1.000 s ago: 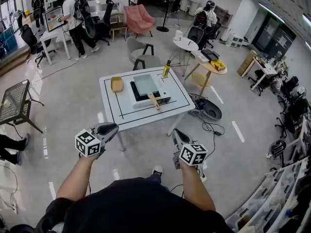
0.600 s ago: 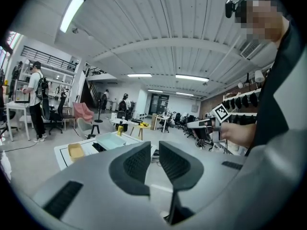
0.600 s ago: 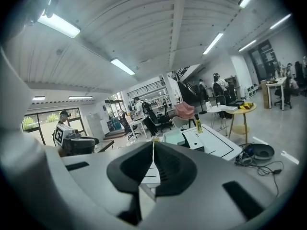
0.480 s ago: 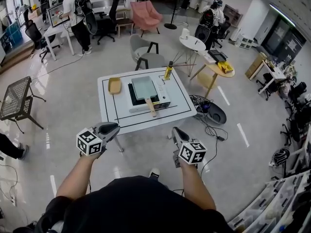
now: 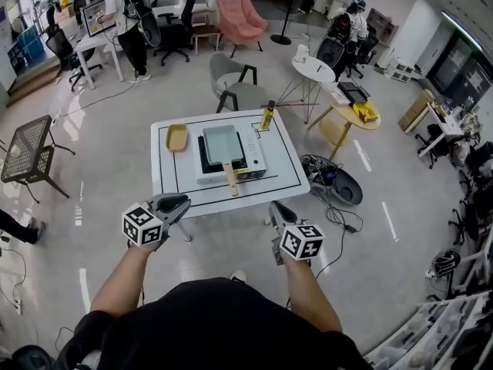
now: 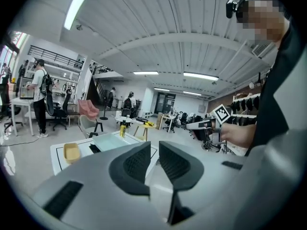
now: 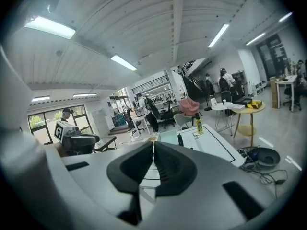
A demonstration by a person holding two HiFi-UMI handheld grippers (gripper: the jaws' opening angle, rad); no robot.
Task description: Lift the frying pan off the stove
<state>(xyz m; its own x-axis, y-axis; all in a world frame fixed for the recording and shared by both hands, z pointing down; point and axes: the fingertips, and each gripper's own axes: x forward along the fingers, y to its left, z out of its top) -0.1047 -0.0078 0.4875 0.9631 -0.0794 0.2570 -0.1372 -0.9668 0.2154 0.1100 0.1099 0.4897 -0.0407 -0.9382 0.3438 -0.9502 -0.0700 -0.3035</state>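
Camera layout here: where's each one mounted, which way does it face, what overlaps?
Head view: on the person's head, looking steeply down at the table with the frying pan on the stove; shows forearms, left gripper, right gripper.
Left gripper view: on the left gripper, looking along its shut jaws toward the table; shows torso and the right gripper.
Right gripper view: on the right gripper, along its shut jaws toward the table; shows the left gripper.
Shared: all see the table and the yellow bottle.
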